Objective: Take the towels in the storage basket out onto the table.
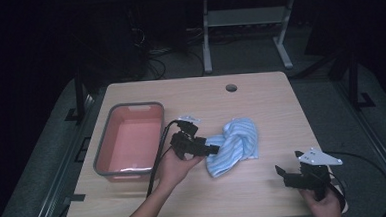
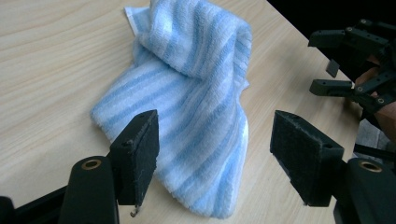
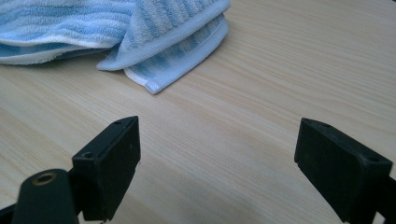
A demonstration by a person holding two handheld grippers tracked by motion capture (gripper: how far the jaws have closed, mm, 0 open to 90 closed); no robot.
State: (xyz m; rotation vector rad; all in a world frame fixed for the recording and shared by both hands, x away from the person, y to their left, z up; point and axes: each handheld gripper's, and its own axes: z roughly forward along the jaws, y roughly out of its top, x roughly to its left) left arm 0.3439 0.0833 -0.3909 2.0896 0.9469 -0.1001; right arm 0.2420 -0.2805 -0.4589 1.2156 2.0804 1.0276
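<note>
A crumpled blue-and-white striped terry towel [image 1: 234, 145] lay mid-frame on the light wooden bench [image 1: 260, 92]. The left hand-held gripper [image 1: 214, 149], jaws apart, sat at its left edge. The right hand-held gripper [image 1: 287, 173], also parted, waited farther off at lower right.

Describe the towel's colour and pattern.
The towel has light blue and white stripes, clearest in the left gripper view.

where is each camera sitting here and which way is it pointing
High view: above the person's side, looking forward and down on the table, pink bin and towel; both forearms, left gripper and right gripper show.
Left gripper view: rides the left gripper, looking over its open jaws at the towel; the other gripper shows beyond.
Right gripper view: rides the right gripper, low over bare table, jaws open.
All three share the towel.
</note>
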